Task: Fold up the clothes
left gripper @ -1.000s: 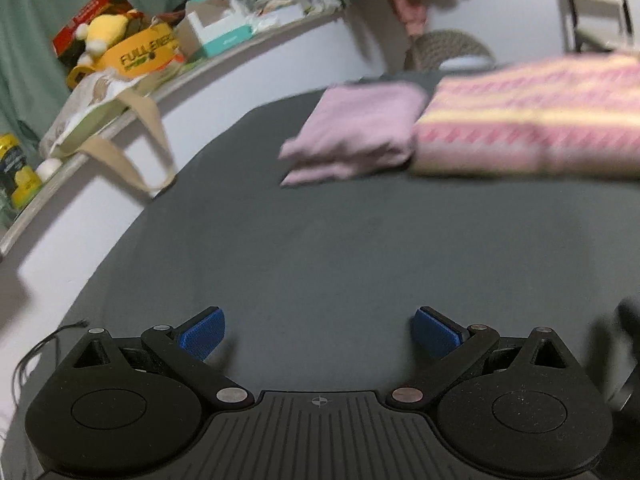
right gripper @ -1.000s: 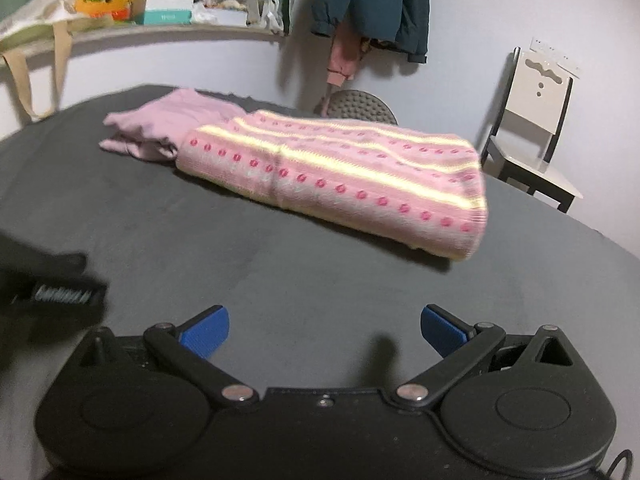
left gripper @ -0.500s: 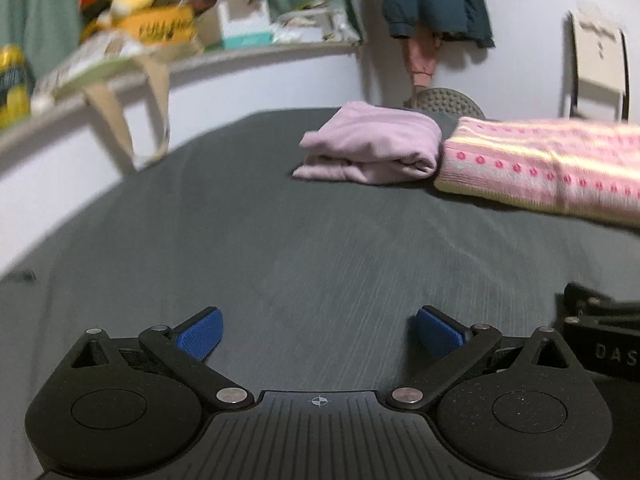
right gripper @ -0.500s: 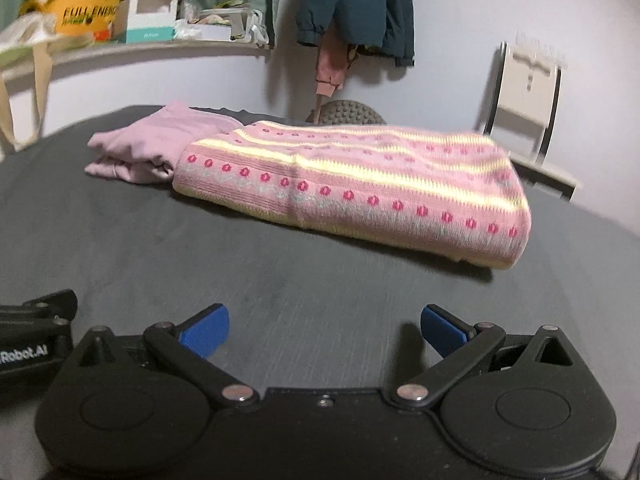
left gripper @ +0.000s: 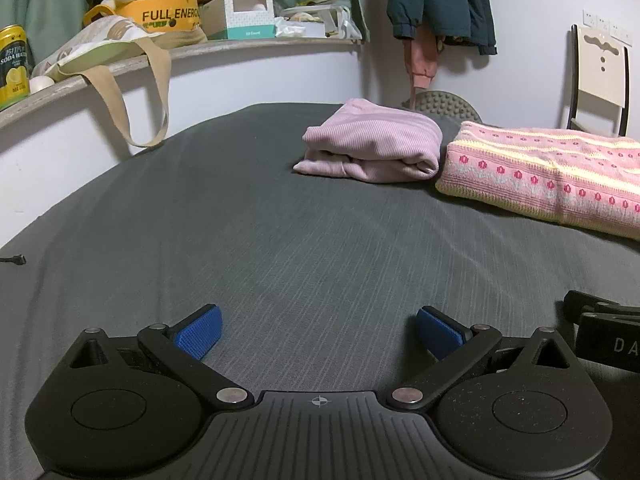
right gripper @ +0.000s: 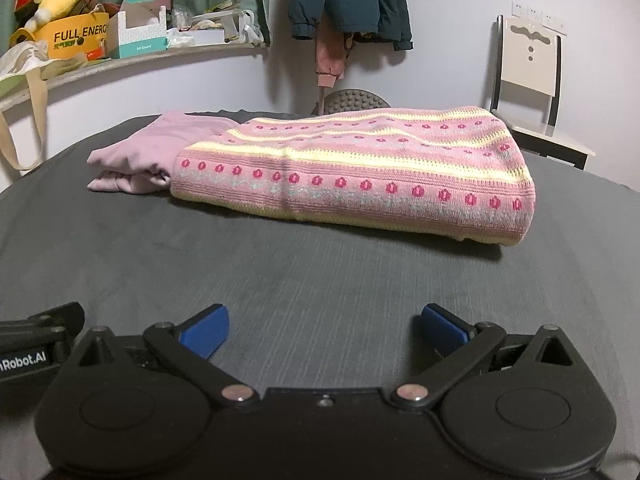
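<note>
A folded pink knit sweater [right gripper: 360,172] with yellow stripes and red dots lies on the dark grey bed [right gripper: 280,280]; it also shows at the right of the left wrist view [left gripper: 552,176]. Beside it on the left lies a folded lilac garment [left gripper: 372,144] [right gripper: 140,156], touching the sweater's end. My left gripper [left gripper: 318,330] hangs low over bare sheet, open and empty. My right gripper [right gripper: 324,330] is open too, empty, well short of the sweater. Each gripper's body shows at the edge of the other's view.
A curved shelf [left gripper: 240,44] on the left wall carries a yellow box, a plush toy, a tissue box and a soda can [left gripper: 12,64]; a tote bag strap [left gripper: 132,96] hangs from it. Jackets [right gripper: 352,0] hang on the far wall. A white chair [right gripper: 528,76] stands at the right.
Both views have swung and steadied to face the folded clothes squarely. The left gripper has drawn alongside the right one. Both stayed open; the clothes have not moved.
</note>
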`<state>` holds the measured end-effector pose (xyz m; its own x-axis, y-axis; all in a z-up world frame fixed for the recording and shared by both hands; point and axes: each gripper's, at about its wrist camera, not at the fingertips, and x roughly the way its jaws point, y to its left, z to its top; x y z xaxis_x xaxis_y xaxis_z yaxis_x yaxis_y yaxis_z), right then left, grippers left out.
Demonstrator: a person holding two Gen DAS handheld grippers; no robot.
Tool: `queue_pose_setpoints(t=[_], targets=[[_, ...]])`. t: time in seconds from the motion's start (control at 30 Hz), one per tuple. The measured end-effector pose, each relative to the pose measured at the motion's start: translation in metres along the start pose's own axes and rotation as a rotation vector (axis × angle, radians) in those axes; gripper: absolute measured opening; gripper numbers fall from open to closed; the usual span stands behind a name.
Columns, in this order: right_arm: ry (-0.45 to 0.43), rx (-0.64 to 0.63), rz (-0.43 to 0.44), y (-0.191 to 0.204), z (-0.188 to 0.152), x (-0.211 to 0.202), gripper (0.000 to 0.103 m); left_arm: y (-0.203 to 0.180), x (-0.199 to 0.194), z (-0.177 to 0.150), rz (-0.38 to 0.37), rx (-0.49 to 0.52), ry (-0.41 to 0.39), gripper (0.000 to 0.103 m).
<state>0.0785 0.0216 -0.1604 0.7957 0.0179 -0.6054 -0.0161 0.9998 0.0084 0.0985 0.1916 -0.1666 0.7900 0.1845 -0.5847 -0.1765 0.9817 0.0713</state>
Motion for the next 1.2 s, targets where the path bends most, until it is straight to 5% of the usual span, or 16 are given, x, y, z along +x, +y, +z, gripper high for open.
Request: queue_pose_setpoints(t=[1.2], targets=[[-0.005,-0.004,0.000,-0.0001,-0.0011,0.0008,0.103,0.0031,-0.0012,-0.0010,-0.003,0.007,0.005,0.103]])
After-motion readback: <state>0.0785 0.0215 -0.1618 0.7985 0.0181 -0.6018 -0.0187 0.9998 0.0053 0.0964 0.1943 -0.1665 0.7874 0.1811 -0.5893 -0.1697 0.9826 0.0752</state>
